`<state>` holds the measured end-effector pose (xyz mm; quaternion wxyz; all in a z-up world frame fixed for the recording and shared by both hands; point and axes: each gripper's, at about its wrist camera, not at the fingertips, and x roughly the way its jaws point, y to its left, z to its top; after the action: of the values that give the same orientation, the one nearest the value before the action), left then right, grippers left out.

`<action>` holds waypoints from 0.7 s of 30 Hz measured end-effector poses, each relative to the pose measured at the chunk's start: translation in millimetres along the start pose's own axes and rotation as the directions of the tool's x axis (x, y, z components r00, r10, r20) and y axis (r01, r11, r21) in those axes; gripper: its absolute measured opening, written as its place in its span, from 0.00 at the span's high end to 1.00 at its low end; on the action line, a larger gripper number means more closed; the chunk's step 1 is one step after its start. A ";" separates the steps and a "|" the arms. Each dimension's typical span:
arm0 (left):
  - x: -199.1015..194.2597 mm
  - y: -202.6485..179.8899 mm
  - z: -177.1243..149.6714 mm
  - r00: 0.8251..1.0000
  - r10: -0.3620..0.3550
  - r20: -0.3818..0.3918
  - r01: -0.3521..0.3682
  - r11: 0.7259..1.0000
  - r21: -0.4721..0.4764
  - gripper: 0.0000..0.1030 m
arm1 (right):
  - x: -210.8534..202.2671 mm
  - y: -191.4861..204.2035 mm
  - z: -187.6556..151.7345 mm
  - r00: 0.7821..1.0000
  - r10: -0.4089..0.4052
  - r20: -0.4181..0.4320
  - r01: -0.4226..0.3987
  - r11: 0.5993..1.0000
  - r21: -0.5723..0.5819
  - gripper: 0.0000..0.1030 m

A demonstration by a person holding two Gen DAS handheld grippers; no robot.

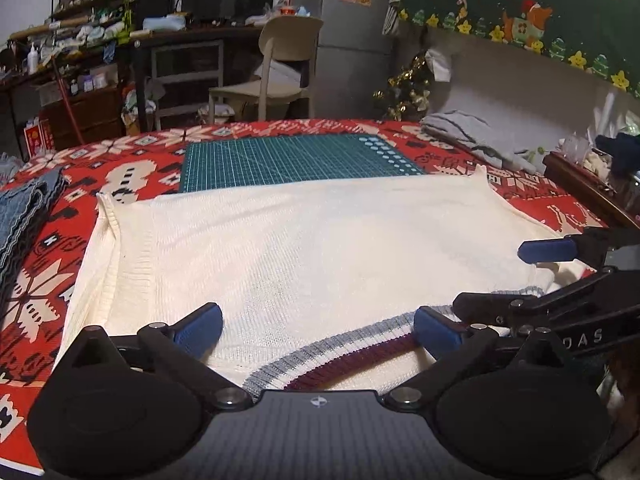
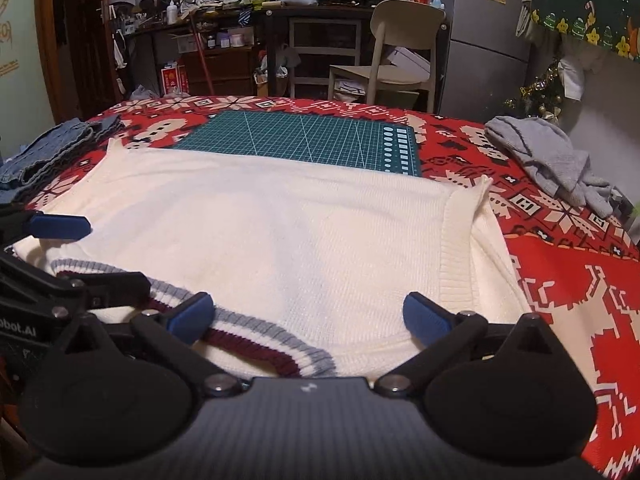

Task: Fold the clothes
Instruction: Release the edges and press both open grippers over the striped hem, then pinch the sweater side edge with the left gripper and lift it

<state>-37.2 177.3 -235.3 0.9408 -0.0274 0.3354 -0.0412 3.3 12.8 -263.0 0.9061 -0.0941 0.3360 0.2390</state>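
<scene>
The cream knitted vest [image 1: 288, 248] lies flat in the middle of the counter [image 1: 132, 168], with its striped neckline [image 1: 344, 348] at the near edge and its far part over the green cutting mat [image 1: 296, 160]. It looks soft and rather thick, light enough to lift with two grips, but it will sag and stretch if only one point is held. The ribbed borders seem firmer than the body, so I think the shoulder points beside the neckline, or the ribbed armhole [image 2: 456, 248], are the best places to take hold.

The left gripper [image 1: 318, 326] stands wide over the neckline, nothing between its jaws. The right gripper [image 2: 308, 314] is also wide and holds nothing, just beside the left one.

Further out, a folded blue garment [image 2: 52, 148] lies at the left side and a crumpled grey one [image 2: 548, 156] at the right.
</scene>
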 end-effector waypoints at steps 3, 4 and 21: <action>3.9 -1.4 6.8 0.998 -0.006 -0.059 0.009 0.999 0.046 0.00 | 0.6 2.5 1.7 1.000 -0.010 -0.005 0.010 1.000 0.005 0.01; 4.9 -2.4 7.3 0.998 -0.006 -0.068 0.010 0.998 0.065 0.00 | 1.3 3.4 1.7 1.000 -0.017 -0.006 0.017 1.000 0.005 0.01; -27.0 -4.1 28.2 0.999 -0.006 0.039 0.004 0.999 0.051 0.19 | -10.5 14.0 28.2 0.999 -0.026 -0.032 0.024 0.997 -0.073 0.03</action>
<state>-40.4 176.5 -196.1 0.9474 -0.0052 0.3159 -0.0513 5.3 30.5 -235.0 0.8994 -0.1352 0.3407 0.2383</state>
